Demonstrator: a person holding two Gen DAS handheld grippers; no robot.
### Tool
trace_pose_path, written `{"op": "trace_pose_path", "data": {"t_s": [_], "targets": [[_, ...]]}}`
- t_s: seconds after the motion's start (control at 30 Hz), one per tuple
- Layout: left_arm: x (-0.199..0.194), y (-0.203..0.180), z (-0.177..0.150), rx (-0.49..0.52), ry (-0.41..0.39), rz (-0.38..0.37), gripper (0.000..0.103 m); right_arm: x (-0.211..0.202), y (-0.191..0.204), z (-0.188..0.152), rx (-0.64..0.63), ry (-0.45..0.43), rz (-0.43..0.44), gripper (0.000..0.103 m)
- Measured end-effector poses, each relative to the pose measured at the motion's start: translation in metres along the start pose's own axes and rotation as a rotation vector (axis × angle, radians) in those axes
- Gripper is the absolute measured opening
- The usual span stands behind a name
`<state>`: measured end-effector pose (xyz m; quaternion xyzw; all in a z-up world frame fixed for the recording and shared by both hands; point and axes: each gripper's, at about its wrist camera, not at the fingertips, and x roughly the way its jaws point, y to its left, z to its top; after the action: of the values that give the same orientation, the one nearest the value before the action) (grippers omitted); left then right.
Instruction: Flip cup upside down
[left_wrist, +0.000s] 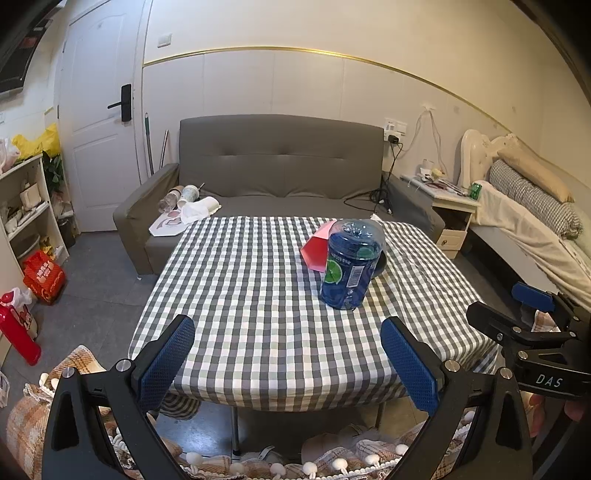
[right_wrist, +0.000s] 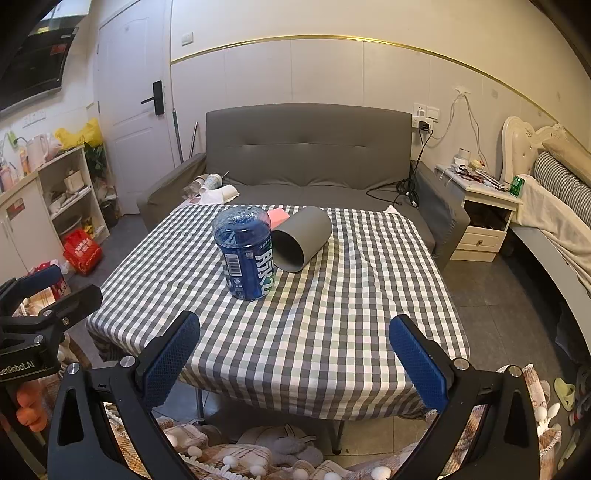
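A grey cup (right_wrist: 301, 238) lies on its side on the checked tablecloth (right_wrist: 332, 306), its open mouth toward me. In the left wrist view only a dark sliver of it (left_wrist: 382, 263) shows behind a blue bottle (left_wrist: 351, 264). The blue bottle (right_wrist: 245, 253) stands upside down just left of the cup. My left gripper (left_wrist: 288, 354) is open and empty at the table's near edge. My right gripper (right_wrist: 295, 354) is open and empty, also at the near edge, well short of the cup.
A pink paper (left_wrist: 316, 247) lies behind the bottle. A grey sofa (right_wrist: 310, 162) stands behind the table, a bedside cabinet (right_wrist: 484, 214) and bed to the right, shelves (right_wrist: 70, 192) to the left. The right gripper also shows in the left wrist view (left_wrist: 532, 325).
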<state>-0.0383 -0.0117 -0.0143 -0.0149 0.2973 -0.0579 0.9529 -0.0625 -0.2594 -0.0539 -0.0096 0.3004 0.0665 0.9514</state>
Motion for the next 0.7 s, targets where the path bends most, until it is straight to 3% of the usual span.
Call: {"op": "trace_pose_path", "data": {"t_s": [0.7], "targets": [[0.0002,-0.0009,-0.0012,0.001,0.003,0.000,0.103,0.0000,0.0002,-0.0004,-0.001,0.005,-0.003,0.103]]}}
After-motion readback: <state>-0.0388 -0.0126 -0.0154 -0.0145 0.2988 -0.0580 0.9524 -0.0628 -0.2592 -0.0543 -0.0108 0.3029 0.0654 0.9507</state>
